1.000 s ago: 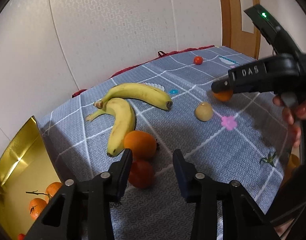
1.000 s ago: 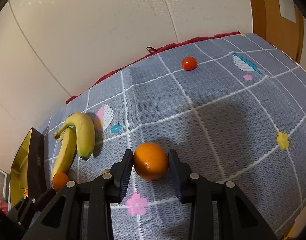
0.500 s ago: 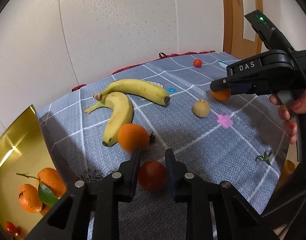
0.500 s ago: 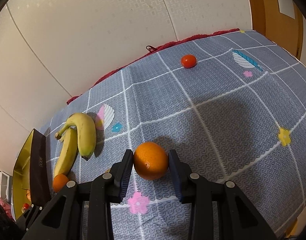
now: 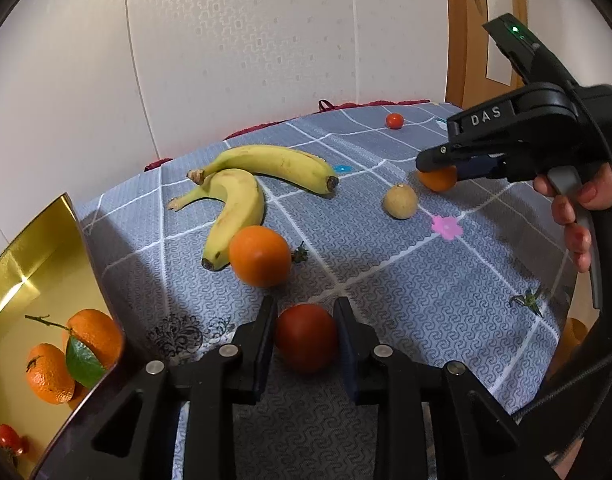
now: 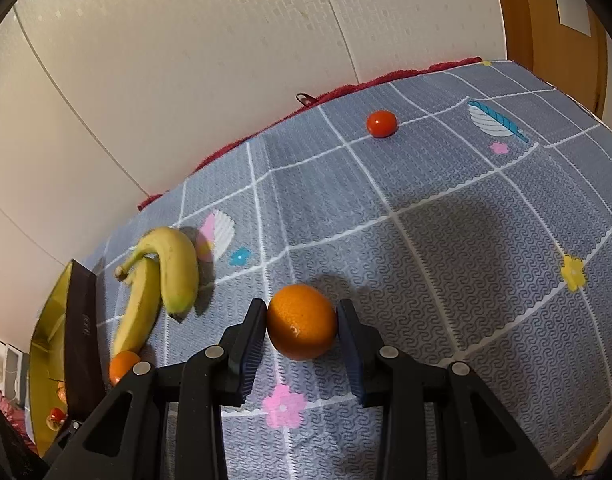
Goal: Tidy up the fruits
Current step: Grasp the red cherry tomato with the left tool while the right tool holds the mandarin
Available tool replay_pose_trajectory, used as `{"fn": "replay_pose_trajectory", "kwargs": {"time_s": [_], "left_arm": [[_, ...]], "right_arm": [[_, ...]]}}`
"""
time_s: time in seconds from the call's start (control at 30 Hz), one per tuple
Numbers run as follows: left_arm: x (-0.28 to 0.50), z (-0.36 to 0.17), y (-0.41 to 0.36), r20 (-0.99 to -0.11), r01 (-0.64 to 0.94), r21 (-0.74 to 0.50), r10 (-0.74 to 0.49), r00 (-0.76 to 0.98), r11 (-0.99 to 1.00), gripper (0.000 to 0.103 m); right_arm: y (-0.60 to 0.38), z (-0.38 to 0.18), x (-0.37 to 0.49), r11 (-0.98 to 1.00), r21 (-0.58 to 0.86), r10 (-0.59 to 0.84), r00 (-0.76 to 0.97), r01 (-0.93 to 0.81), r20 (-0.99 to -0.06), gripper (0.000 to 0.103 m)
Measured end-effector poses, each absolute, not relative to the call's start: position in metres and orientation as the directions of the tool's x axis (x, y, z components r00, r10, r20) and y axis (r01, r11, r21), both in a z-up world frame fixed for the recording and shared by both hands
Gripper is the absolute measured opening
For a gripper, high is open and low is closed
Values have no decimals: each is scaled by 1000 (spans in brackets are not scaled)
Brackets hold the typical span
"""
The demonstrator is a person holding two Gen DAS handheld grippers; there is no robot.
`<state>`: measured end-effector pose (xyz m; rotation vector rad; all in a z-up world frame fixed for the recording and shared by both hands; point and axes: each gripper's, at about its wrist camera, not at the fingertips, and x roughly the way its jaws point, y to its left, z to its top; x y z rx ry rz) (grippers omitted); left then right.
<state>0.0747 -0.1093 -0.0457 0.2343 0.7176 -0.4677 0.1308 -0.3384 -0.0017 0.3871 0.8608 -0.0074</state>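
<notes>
On the grey grid-patterned tablecloth [image 5: 386,280], two yellow bananas [image 5: 241,200], a loose round orange [image 5: 259,256] and a small tan round fruit [image 5: 400,201] lie ahead of the left gripper [image 5: 306,336] — its jaws clamped on a dark red tomato [image 5: 306,337]. The gold tray [image 5: 29,272] at left holds leafy tangerines [image 5: 61,356]. The right gripper [image 6: 301,328], marked "DAS", held level by a hand [image 5: 578,208], grips a smooth orange [image 6: 301,322].

Both cameras sit low and close over the tablecloth [image 5: 386,280], facing the wall; both see the bananas [image 6: 161,280].
</notes>
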Motion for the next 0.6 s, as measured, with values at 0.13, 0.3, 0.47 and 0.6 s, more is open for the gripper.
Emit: {"fn": "replay_pose_trajectory", "kwargs": {"time_s": [0.13, 0.3, 0.47, 0.6], "left_arm": [[71, -45, -104, -679, 491, 22, -348, 647, 871, 29], [65, -38, -93, -664, 494, -22, -383, 642, 869, 29], [59, -25, -82, -641, 494, -35, -399, 656, 869, 29], [56, -14, -65, -621, 485, -37, -400, 674, 874, 29]], "right_arm": [[-328, 5, 130, 931, 344, 176, 678, 122, -714, 36], [-310, 9, 132, 935, 351, 215, 687, 62, -694, 36], [-292, 13, 134, 937, 350, 248, 689, 8, -681, 36], [-275, 15, 134, 938, 346, 270, 687, -28, -675, 36]]}}
